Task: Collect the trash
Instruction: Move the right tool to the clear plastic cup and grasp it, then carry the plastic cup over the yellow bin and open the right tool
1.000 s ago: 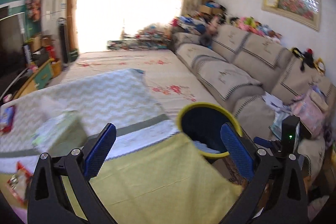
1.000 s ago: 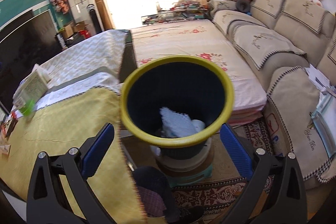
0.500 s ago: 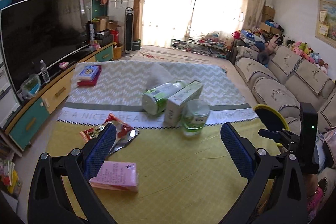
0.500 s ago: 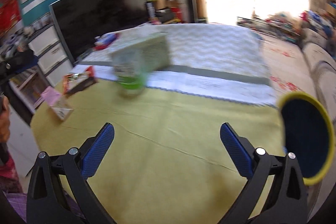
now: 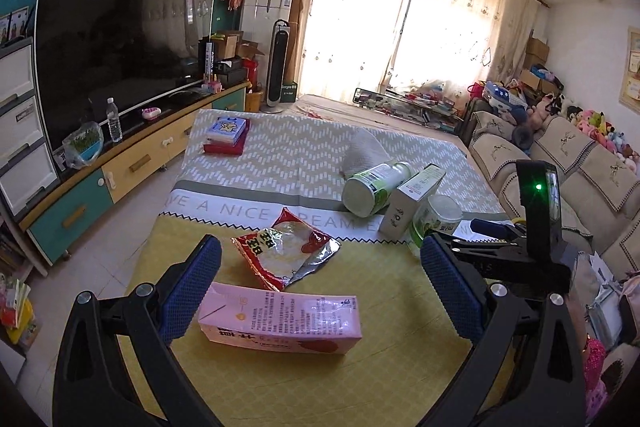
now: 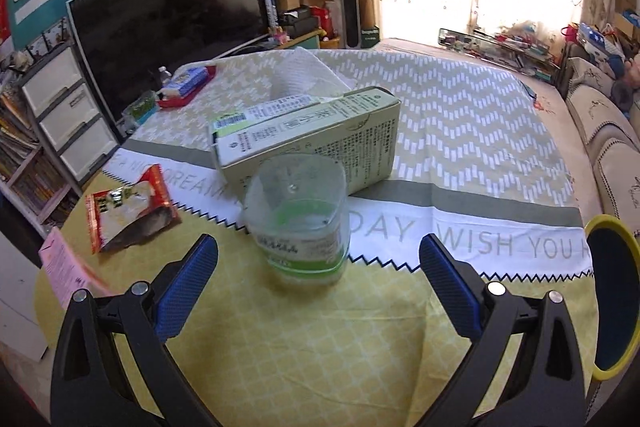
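My left gripper (image 5: 320, 291) is open just above a pink carton (image 5: 280, 319) lying flat on the yellow tablecloth. Behind it lie a red snack wrapper (image 5: 280, 251), a green-white can (image 5: 372, 187) on its side, a pale green box (image 5: 412, 203) and a clear plastic cup (image 5: 438, 215). My right gripper (image 6: 318, 291) is open, with the plastic cup (image 6: 298, 219) standing just ahead between its fingers. The green box (image 6: 312, 135) lies behind the cup. The wrapper (image 6: 128, 207) and the pink carton (image 6: 68, 267) are at the left. The yellow-rimmed bin (image 6: 612, 303) stands off the table's right edge.
A book stack (image 5: 226, 135) lies on the far chevron cloth. A TV (image 5: 120, 55) on a low cabinet stands to the left. A sofa (image 5: 580, 171) runs along the right. The right gripper's body (image 5: 532, 227) shows at the right of the left wrist view.
Both grippers swung left from the bin by the sofa to the table. The left now hovers at the pink carton, the right has closed in on the plastic cup. Both stayed open.
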